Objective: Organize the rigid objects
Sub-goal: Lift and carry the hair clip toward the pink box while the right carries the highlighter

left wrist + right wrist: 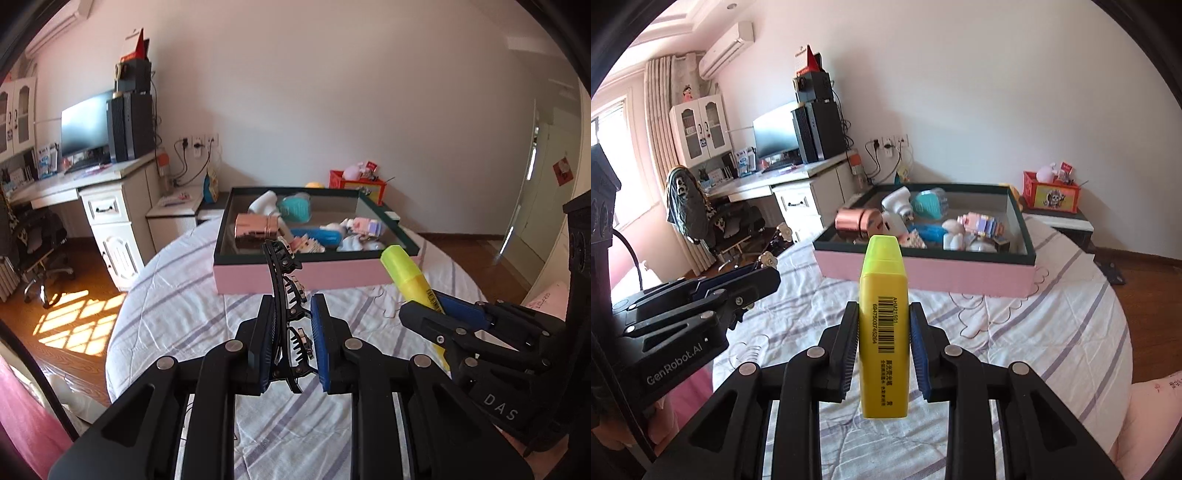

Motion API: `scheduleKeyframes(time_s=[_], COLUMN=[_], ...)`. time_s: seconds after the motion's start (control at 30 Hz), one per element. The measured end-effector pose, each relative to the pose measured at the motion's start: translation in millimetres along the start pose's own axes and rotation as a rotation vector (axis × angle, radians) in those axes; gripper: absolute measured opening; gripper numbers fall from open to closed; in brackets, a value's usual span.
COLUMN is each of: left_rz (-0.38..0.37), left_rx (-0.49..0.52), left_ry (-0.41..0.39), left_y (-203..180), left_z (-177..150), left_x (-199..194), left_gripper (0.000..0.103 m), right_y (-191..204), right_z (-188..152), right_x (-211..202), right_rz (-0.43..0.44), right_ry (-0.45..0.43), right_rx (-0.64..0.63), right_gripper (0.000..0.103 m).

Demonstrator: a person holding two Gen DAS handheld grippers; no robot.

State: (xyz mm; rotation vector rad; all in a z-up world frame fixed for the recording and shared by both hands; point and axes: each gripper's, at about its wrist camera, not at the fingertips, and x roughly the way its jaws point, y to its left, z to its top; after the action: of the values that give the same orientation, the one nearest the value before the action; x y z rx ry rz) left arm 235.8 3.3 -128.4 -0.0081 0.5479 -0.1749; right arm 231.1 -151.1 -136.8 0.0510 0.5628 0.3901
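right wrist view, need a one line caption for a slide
Right gripper holds a yellow highlighter upright above the striped bedsheet, facing the pink tray of small items.

Your left gripper (293, 314) is matte black plastic, its linkage bars pinned with round silver rivets and its two fingers faced with ribbed blue pads (320, 332). Your right gripper (884, 325) is built the same way, black with blue-lined fingers and silver pins. White lettering marks the housings: "DAS" on the right one's side, "GenRobot.AI" on the left's.
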Motion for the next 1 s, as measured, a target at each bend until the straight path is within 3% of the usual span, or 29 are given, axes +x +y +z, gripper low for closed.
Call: scheduleKeyframes(time_s=[0.17, 0.43, 1.0], left_rz=[0.02, 0.041, 0.085], left_rx=[0.036, 0.077, 0.07], left_ry=[-0.107, -0.249, -0.389], left_y=[-20, -44, -49], left_z=[13, 22, 12], left_x=[-48, -114, -198], left_gripper=[0.019, 0.019, 0.02], right_y=[19, 46, 82], right_z=[15, 22, 18], right_x=[-52, -116, -180], right_rz=[-0.009, -0.066, -0.072], right_ry=[-0.127, -0.254, -0.365], right_rx=[-0.045, -0.122, -0.186], right_gripper=[0.027, 0.027, 0.027])
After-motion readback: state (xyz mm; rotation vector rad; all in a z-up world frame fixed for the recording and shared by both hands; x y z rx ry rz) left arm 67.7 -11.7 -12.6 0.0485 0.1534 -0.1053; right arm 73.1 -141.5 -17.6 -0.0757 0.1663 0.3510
